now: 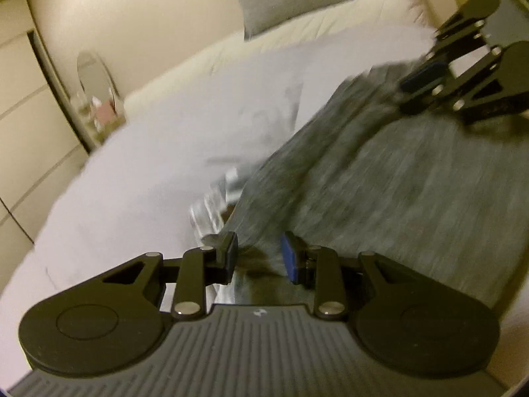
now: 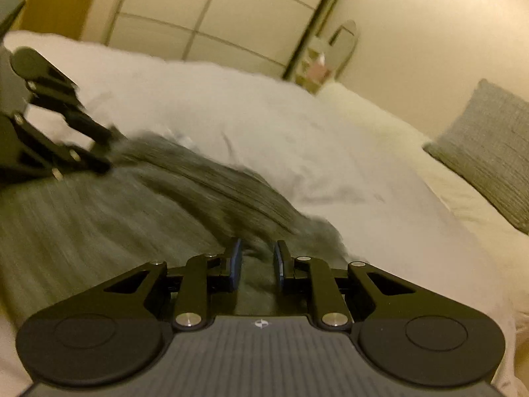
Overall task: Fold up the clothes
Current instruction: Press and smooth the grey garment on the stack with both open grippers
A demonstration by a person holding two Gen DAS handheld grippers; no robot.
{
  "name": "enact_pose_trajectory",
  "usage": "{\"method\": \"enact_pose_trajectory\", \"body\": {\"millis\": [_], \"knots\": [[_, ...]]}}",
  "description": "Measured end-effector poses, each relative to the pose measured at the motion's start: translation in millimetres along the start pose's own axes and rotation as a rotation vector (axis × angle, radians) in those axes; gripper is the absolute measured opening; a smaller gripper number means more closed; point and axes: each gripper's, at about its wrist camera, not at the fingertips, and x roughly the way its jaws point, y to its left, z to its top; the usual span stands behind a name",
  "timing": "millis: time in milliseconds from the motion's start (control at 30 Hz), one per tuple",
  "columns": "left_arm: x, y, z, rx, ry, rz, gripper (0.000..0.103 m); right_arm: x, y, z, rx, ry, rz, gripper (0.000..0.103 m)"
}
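while the dark grey ribbed knit garment (image 1: 380, 178) lies across the pale duvet-covered bed (image 1: 139, 172), both tools are at its near edge, one at each end of that hem. the left gripper (image 1: 259, 258) has its blue-padded jaws parted, with grey cloth bunched in the gap, though the pads don't look pressed onto it. the right gripper (image 2: 257, 266) shows a narrower gap with fabric between the pads, but whether it's truly clamped i cannot tell through the blur. two holds spaced apart like this look meant to keep the edge taut so it lifts as one straight line. the garment's long axis seems to run between the two grippers, ribbing along it. a raised fold heads away toward the grey cushion (image 2: 492, 152) at the headboard end.
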Motion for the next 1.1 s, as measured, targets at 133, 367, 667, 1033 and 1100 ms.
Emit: {"method": "enact_pose_trajectory", "body": {"millis": [133,367,667,1033,1100], "knots": [[10,11,-6,-0.066,0.003,-0.002,0.027,-2,-23,-23,0.089,0.025,-0.034,0.015],[-22,26,4,-0.112,-0.089,0.031,0.027,-33,-16,2,0.093,-0.096,-0.016,0.016],[11,13,6,-0.106,-0.046,-0.026,0.027,16,9,19,0.013,-0.037,0.031,0.021],[-53,50,-17,-0.237,-0.058,-0.015,0.026,-43,5,23,0.111,-0.099,0.067,0.029],[-70,39,-21,-0.249,-0.076,-0.076,0.027,-56,21,26,0.120,-0.114,0.156,0.029]]}}
